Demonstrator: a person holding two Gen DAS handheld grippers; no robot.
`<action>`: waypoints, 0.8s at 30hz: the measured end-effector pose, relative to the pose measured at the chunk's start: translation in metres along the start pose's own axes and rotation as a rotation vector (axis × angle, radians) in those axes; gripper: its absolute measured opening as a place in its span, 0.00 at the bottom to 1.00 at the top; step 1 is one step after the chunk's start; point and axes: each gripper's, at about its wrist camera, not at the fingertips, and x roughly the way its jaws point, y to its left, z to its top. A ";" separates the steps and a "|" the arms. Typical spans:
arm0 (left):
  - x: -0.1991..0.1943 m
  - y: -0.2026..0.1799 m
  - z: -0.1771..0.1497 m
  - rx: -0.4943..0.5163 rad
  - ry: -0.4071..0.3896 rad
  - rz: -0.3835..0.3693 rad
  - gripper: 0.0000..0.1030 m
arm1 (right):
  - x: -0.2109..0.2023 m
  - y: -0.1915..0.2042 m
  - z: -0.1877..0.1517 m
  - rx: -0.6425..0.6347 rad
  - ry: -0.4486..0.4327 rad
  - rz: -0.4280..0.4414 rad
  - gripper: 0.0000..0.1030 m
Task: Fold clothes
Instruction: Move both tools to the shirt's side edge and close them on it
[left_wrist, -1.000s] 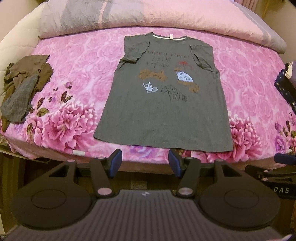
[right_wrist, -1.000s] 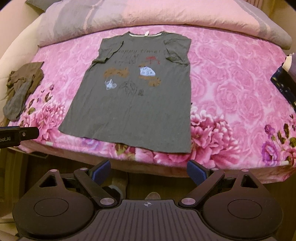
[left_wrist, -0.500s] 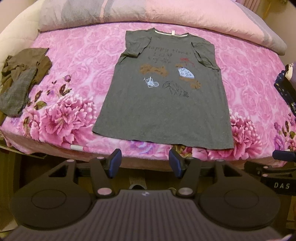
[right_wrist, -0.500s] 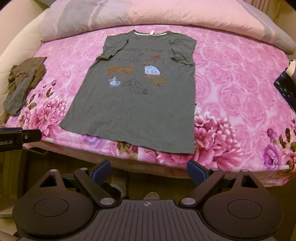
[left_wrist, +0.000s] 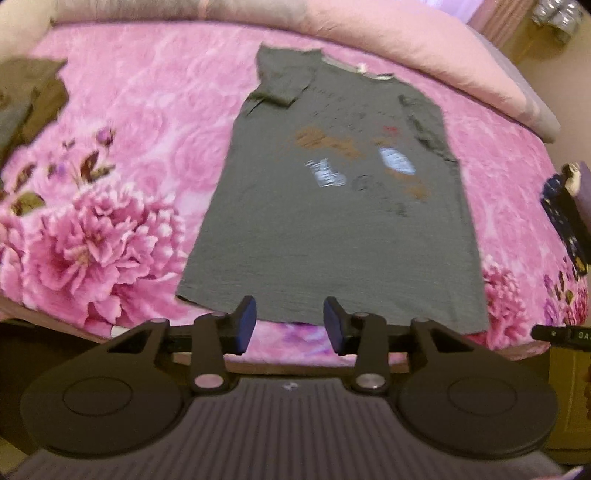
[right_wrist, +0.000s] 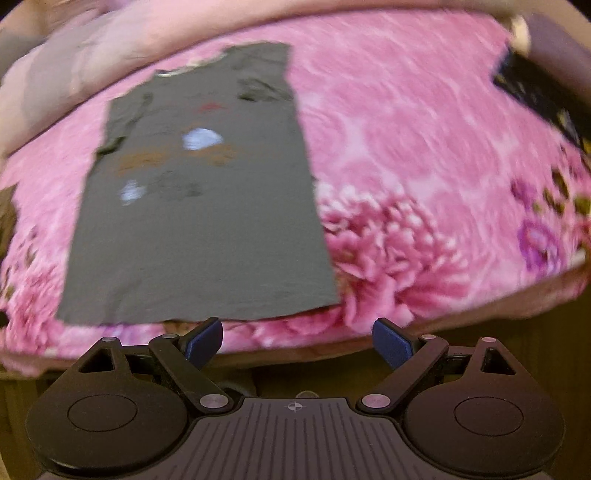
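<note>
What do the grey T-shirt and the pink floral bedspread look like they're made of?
Grey T-shirt: probably a thin cotton-type knit, matte; it lies limp and flat, and the sleeve creases softly. The print looks like flat ink. Pink floral bedspread: seemingly a smooth woven cotton or polyester sheet, printed, with little sheen. Motion blur hides any weave, so both remain guesses.

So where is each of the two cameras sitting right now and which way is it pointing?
Left wrist: sits on the left tool, looking steeply down at the shirt's hem; its open fingers have just been closing on nothing.
Right wrist: sits on the right tool, aimed at the hem's right corner; its fingers are wide apart.
Shared: the shirt, flat on the pink bed.
</note>
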 end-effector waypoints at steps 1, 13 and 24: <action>0.013 0.012 0.003 -0.005 0.009 -0.012 0.35 | 0.010 -0.006 0.001 0.019 -0.008 0.011 0.89; 0.121 0.113 0.023 0.064 -0.106 -0.163 0.28 | 0.109 -0.099 0.019 0.364 -0.243 0.518 0.88; 0.109 0.168 -0.018 -0.074 -0.174 -0.287 0.36 | 0.105 -0.114 -0.032 0.372 -0.276 0.537 0.79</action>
